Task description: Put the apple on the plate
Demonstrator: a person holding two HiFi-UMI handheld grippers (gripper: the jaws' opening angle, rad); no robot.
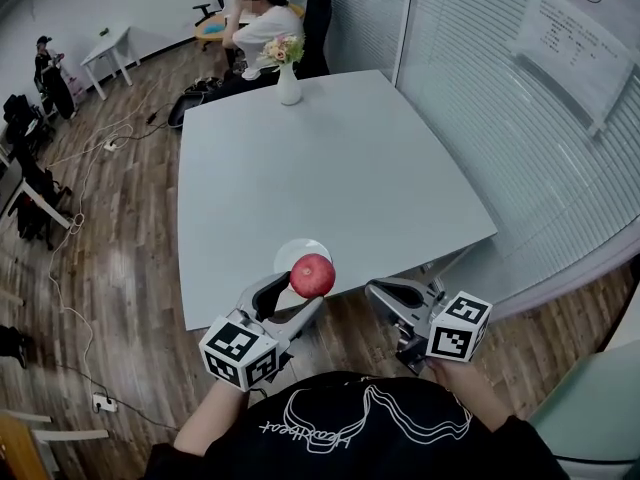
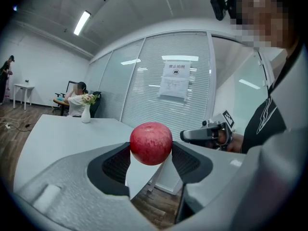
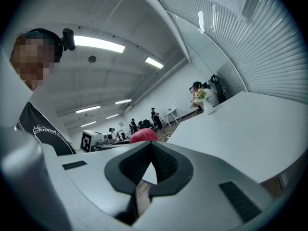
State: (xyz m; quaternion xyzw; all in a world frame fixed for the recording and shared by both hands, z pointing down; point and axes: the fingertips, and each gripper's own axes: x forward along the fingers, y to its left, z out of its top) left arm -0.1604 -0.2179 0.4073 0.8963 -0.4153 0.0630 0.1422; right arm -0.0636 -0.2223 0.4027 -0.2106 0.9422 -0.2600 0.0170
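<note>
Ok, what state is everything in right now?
Apple: off the table, clamped in the left hand-held gripper.
Left hand-held gripper: shut on the apple.
Right hand-held gripper: shut, empty.
Plate: empty, on the table near its front edge.
Vase: upright, flowers in it.

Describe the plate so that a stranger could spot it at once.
Find the big white table. Near its closest edge lies a small round plate, partly hidden behind the red apple. It is flat and low, unlike the tall flower vase at the far edge.
</note>
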